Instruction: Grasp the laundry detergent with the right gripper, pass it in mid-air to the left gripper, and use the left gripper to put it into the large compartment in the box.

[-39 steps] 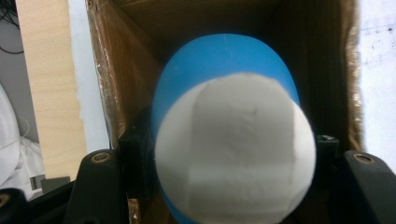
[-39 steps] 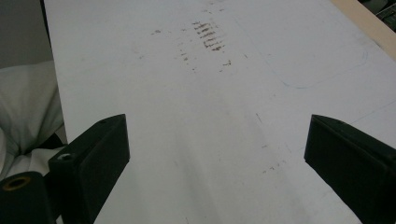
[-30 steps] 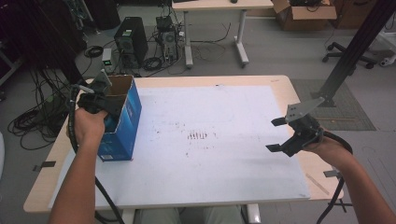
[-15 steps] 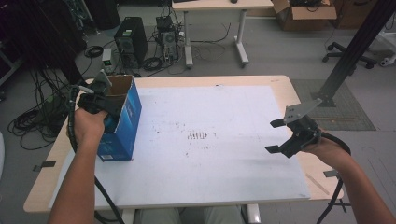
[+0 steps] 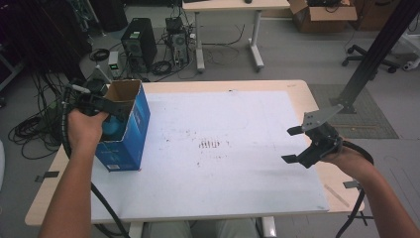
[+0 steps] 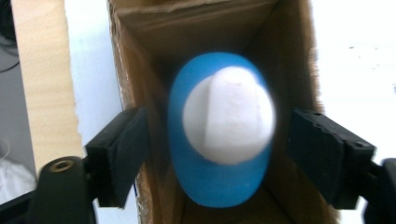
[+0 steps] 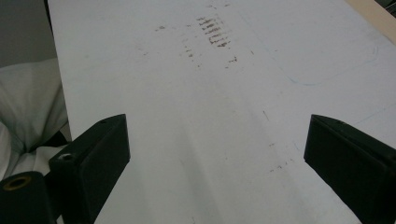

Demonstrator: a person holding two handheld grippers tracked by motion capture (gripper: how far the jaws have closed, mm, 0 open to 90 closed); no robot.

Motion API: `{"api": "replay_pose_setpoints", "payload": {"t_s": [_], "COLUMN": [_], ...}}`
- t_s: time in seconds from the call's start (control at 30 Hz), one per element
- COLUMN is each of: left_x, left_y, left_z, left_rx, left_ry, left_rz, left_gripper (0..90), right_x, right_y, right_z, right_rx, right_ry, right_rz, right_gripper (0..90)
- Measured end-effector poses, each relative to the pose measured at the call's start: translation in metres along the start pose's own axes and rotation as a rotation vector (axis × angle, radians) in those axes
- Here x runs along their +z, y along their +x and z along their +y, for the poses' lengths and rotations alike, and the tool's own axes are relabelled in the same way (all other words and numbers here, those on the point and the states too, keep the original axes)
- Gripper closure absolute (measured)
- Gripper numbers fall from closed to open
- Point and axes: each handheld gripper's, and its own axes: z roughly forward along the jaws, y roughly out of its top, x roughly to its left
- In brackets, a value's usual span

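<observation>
Releasing a blue-and-white object [image 6: 222,133] into the open box [image 5: 130,126] at the table's left edge, left gripper [image 6: 217,156] jaws just opening clear of it, right gripper [image 5: 297,145] idle, open; next: lifting left gripper straight out.

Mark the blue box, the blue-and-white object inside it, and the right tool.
blue box [image 5: 130,139], high view, printed side wall.
blue-and-white object [image 6: 227,114], left gripper view, white top.
right tool [image 5: 292,145], high view, between fingertips.
</observation>
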Motion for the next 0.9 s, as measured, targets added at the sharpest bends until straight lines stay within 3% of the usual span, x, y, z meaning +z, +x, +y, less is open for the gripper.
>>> {"api": "replay_pose_setpoints", "payload": {"t_s": [0.2, 0.67, 0.9], "left_x": [-0.018, -0.056, -0.074], "left_y": [0.002, -0.006, -0.014], "left_z": [0.002, 0.006, 0.006], "left_rx": [0.006, 0.066, 0.116], "left_ry": [-0.016, -0.052, -0.073], "left_rz": [-0.004, -0.001, -0.017], "left_gripper": [14.9, 12.7, 11.0], "right_x": [-0.002, -0.008, -0.012], "right_y": [0.002, 0.005, 0.007], "right_z": [0.000, 0.004, 0.005], "right_rx": [-0.001, -0.007, -0.012], "right_ry": [-0.005, -0.003, -0.008], "right_rz": [-0.003, -0.011, -0.014], "right_gripper": [6.5, 6.6, 6.6]}}
